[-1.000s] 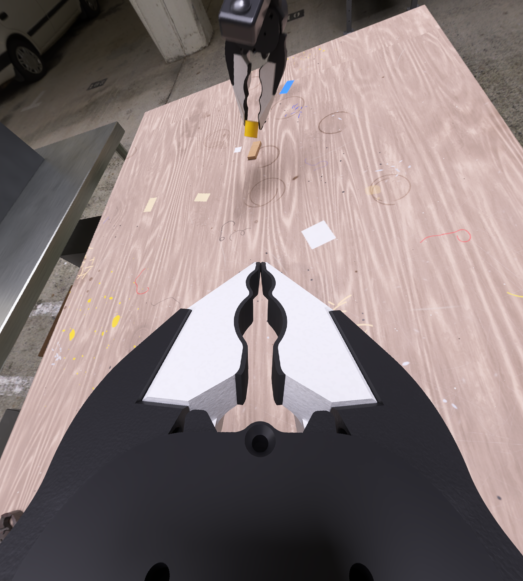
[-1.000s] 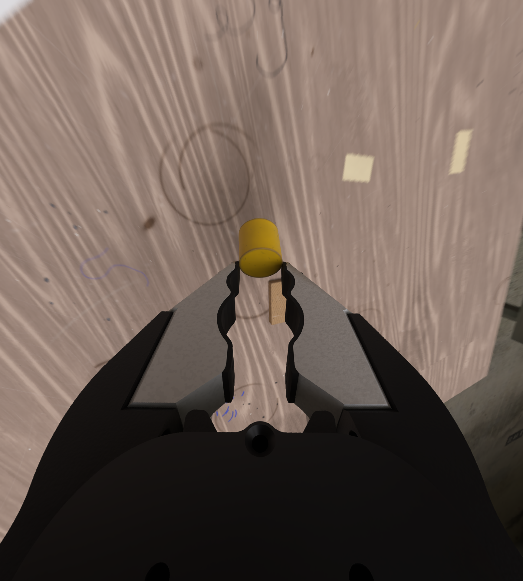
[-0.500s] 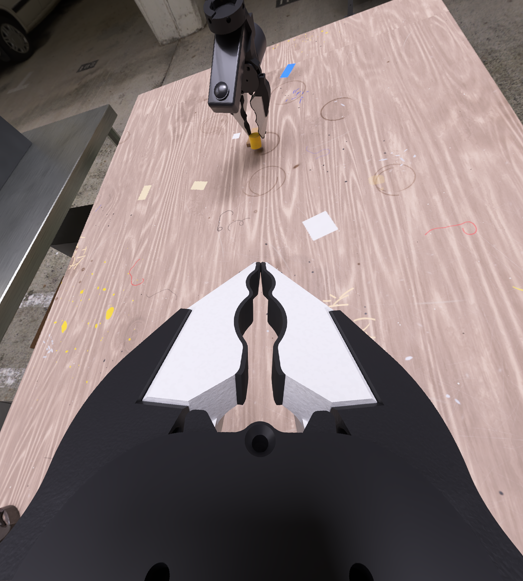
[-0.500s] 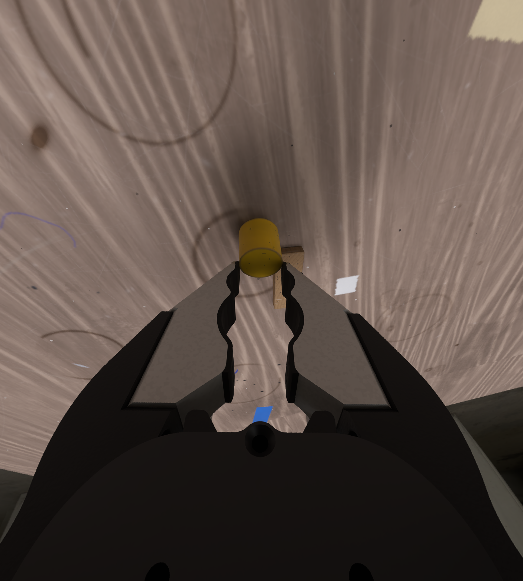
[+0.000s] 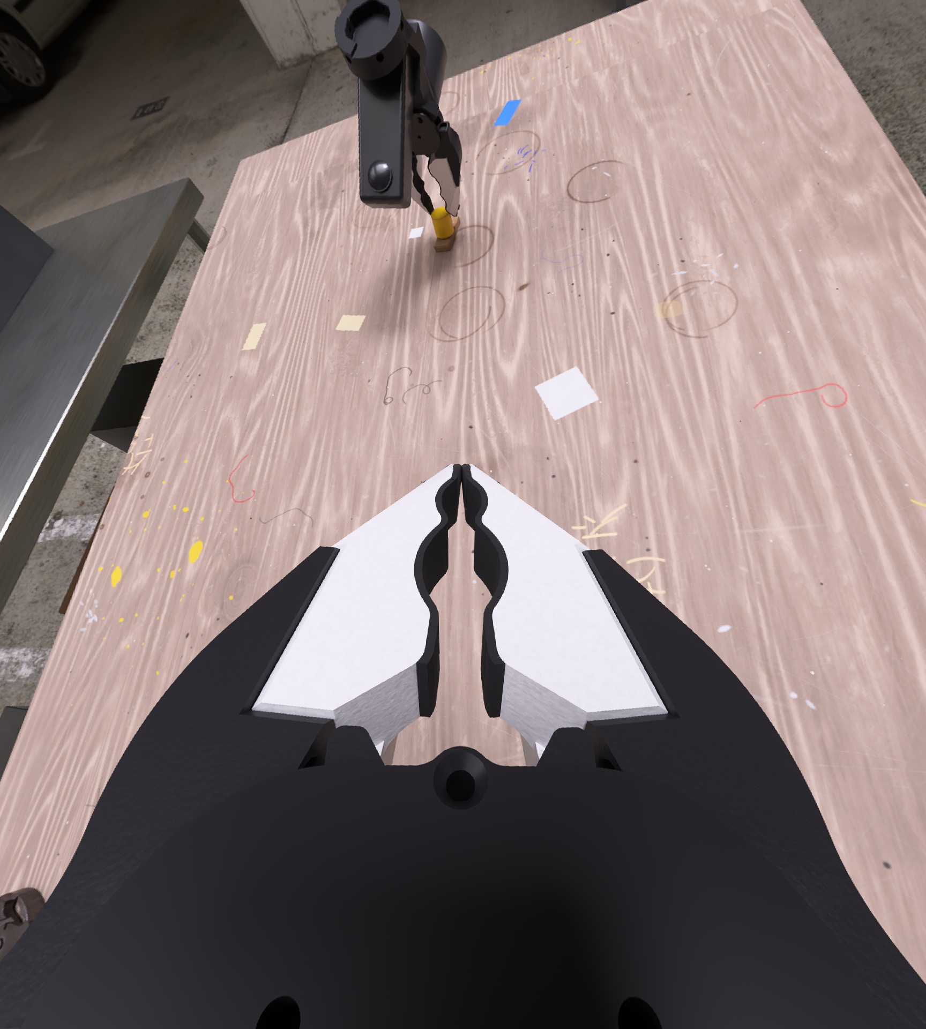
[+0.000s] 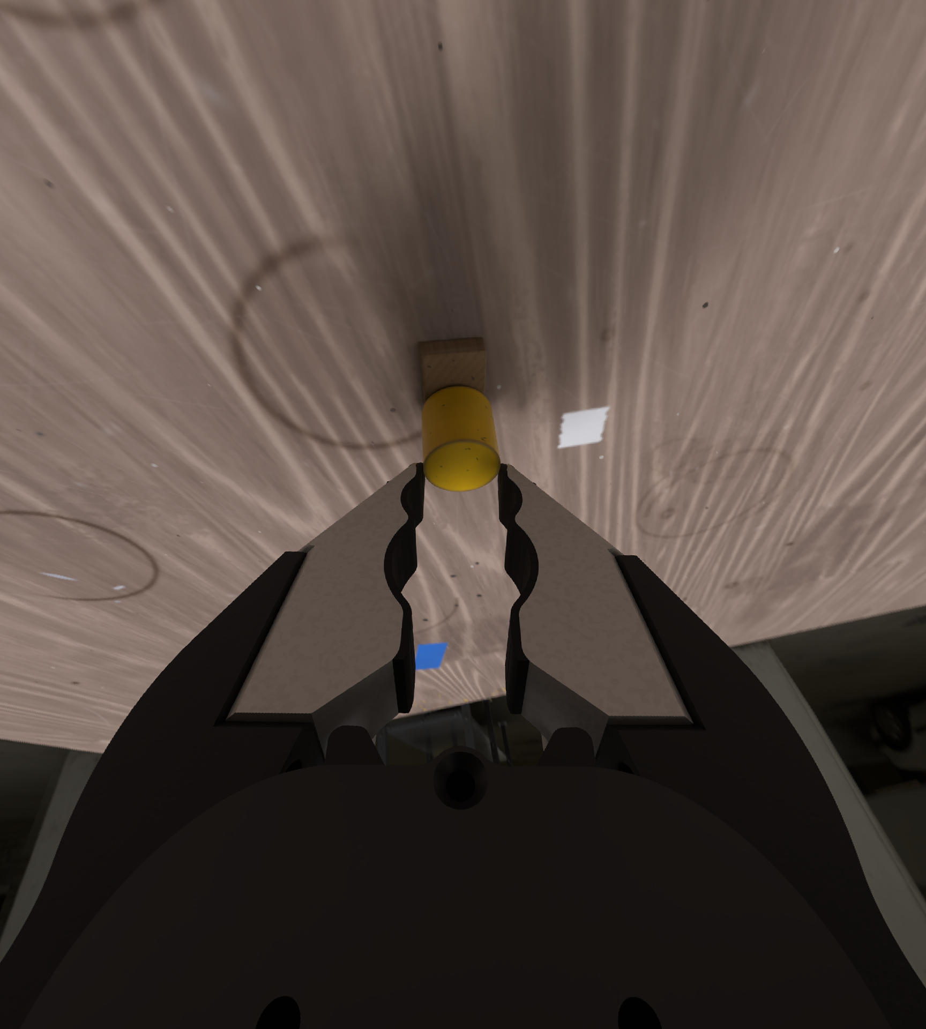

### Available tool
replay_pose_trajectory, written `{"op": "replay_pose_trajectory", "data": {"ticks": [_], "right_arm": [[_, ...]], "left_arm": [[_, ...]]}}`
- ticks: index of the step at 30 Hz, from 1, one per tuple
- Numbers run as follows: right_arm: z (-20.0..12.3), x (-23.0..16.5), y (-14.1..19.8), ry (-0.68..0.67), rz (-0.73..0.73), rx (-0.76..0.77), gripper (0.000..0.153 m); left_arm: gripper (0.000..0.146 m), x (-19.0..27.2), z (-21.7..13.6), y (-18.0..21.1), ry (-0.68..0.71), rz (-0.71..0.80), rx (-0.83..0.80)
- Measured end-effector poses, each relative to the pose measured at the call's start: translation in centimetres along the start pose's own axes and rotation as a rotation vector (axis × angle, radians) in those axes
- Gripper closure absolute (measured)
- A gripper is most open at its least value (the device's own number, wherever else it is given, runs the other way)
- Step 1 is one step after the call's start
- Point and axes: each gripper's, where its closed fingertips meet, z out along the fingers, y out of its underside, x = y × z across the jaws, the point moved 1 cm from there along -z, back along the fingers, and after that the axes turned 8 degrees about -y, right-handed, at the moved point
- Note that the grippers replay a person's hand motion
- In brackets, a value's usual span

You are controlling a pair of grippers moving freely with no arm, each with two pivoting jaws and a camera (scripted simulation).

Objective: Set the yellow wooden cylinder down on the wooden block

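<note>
Right now, right gripper (image 6: 461, 473) tips clamp yellow cylinder (image 6: 459, 440) (over wooden block (image 6: 452, 362)).

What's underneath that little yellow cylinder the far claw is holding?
A small wooden block sits directly below the yellow cylinder, which the right gripper pinches at its fingers. Whether the cylinder touches the block is unclear; the cylinder hides the meeting point.

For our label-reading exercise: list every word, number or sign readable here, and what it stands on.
None can be read. The table bears only scribbles and ring stains; the white tape patch and blue tape patch are blank; a small floor marking is too blurred to read.
</note>
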Motion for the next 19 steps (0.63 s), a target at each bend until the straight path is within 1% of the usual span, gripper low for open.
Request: {"op": "replay_pose_trajectory", "data": {"ticks": [2,5,7,9,11,14,17,19], "right_arm": [[0.1,0.2,0.3,0.023,-0.005,-0.054,0.126],[0.2,0.6,0.7,0.043,0.007,-0.100,0.113],[-0.8,0.7,0.6,0.076,0.008,-0.069,0.111],[-2.1,0.5,0.7,0.095,0.015,-0.030,0.114],[-3.8,0.1,0.9,0.120,0.035,0.003,0.117],[-7.7,-1.2,0.8,0.198,0.060,0.108,0.123],[-12.2,-3.4,0.5,0.329,0.079,0.235,0.130],[-14.7,-5.0,0.3,0.408,0.082,0.299,0.135]], "left_arm": [[0.146,0.1,0.2,0.1,0.006,0.000,-0.006],[0.146,0.3,0.4,0.2,0.013,0.005,-0.022],[0.146,0.4,0.5,0.3,0.017,0.009,-0.026],[0.146,0.4,0.4,0.2,0.015,0.014,-0.031],[0.146,0.4,0.2,0.1,0.011,0.014,-0.026],[0.146,-0.4,-0.6,0.3,-0.027,0.014,-0.030],[0.146,-2.1,-2.5,0.8,-0.129,0.022,-0.054],[0.146,-3.1,-4.0,1.3,-0.188,0.017,-0.073]]}}
